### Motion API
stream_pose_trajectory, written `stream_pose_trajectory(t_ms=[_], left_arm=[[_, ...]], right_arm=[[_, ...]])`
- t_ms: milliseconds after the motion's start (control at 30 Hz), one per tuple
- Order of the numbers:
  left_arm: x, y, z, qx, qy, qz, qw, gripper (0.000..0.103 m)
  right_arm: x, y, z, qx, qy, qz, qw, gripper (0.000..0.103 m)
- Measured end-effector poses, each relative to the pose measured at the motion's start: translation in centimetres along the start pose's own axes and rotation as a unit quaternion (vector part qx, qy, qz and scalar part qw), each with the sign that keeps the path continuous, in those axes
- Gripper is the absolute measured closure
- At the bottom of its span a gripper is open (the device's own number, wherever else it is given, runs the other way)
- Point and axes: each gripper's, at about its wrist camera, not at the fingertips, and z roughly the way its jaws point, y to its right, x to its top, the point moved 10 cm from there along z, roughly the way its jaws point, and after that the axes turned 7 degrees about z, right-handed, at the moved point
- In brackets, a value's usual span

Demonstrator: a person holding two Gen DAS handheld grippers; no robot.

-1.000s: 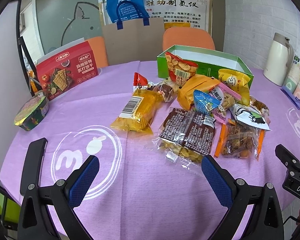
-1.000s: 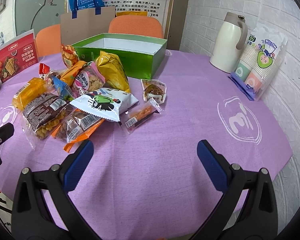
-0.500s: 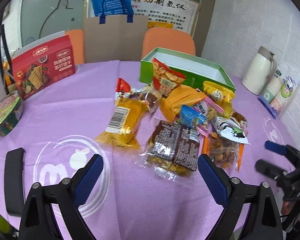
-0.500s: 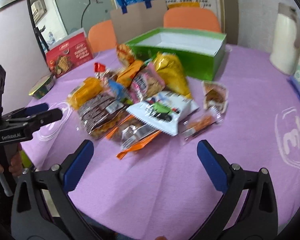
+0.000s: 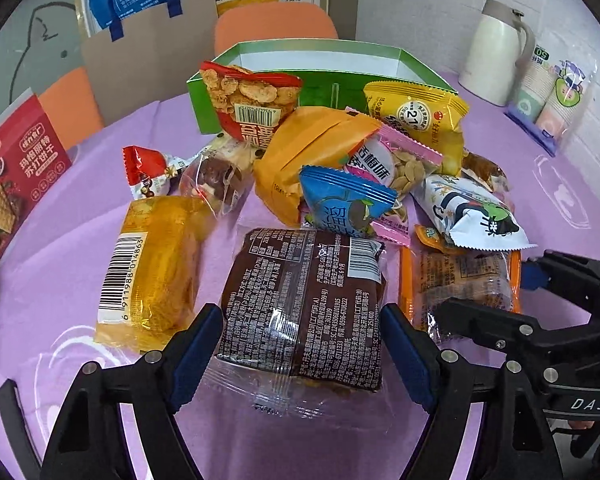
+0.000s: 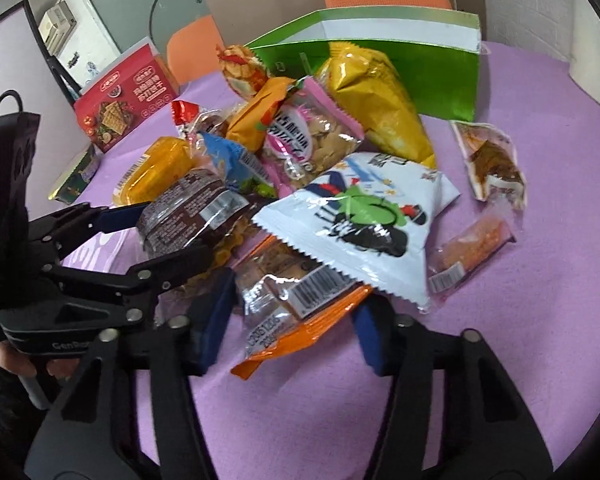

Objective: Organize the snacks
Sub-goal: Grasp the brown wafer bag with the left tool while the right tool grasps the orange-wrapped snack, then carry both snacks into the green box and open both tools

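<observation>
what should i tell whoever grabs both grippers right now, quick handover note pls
Left gripper: open, fingers either side of the brown packet, not closed on it.
Right gripper: open, straddling the orange-edged packet, which lies partly under the white bag.
Snacks are all heaped on the purple cloth in front of the green box.
Done: nothing is visible in the box, though its floor is mostly hidden.
Left: close on each packet, move the pile into the box.

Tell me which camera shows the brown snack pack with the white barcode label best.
The left wrist view: the brown pack lies flat and centred between the left gripper's open fingers, print fully visible. The right wrist view shows it only obliquely, at the left, partly behind that gripper.
</observation>
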Motion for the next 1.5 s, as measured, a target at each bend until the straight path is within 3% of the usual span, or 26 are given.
stream_pose_trajectory(t_ms=[200, 367, 567, 767, 933, 1133, 1433, 1467, 1500], left_arm=[[-0.9, 0.2, -0.9, -0.006, 0.009, -0.003, 0.9999, 0.034], [-0.7, 0.0, -3.6, -0.016, 0.023, -0.006, 0.9996, 0.036], [4.0, -1.0, -10.0, -0.013, 0.096, -0.010, 0.9952, 0.036], [11.9, -1.6, -13.4, -0.004, 0.156, -0.011, 0.9877, 0.036], [18.5, -1.8, -10.4, -0.001, 0.156, -0.019, 0.9876, 0.036], [23.0, -2.3, -3.3, 0.016, 0.119, -0.028, 0.9924, 0.036], [24.8, -3.8, 4.7, 0.022, 0.069, -0.038, 0.9966, 0.034], [24.8, -4.0, 5.2, 0.023, 0.067, -0.038, 0.9968, 0.033], [24.6, -4.1, 5.5, 0.022, 0.063, -0.040, 0.9970, 0.022]], right_arm=[[-0.8, -0.7, -1.1, 0.012, -0.002, -0.010, 1.000, 0.055], [-0.2, -2.1, -5.4, 0.040, 0.026, -0.032, 0.998, 0.055], [3.8, -3.1, -10.4, 0.049, 0.094, -0.052, 0.993, 0.055], [10.9, -1.3, -12.2, 0.007, 0.156, -0.041, 0.987, 0.055], [16.3, 2.7, -10.2, -0.029, 0.176, -0.010, 0.984, 0.055], [20.2, 7.7, -4.7, -0.056, 0.155, 0.019, 0.986, 0.055], [21.4, 9.4, 2.6, -0.064, 0.102, -0.003, 0.993, 0.053], [21.3, 9.3, 3.0, -0.068, 0.101, -0.013, 0.993, 0.050], [21.3, 9.2, 3.2, -0.071, 0.102, -0.024, 0.992, 0.040]])
